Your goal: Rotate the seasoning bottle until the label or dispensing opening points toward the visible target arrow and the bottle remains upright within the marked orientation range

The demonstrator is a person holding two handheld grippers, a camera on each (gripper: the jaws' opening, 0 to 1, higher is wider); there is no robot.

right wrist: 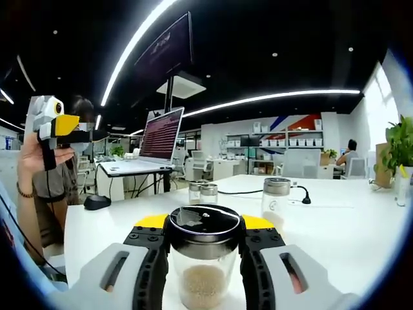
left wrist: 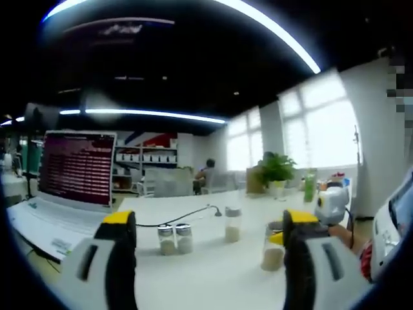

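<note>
— We saw daylight flooding through the windows [left wrist: 322, 123], blown out to white, while ceiling light strips [right wrist: 271, 98] bent into arcs.
— Yes, and we found the edges warped, the laptop screen [left wrist: 77, 168] soft and blurred.
</note>
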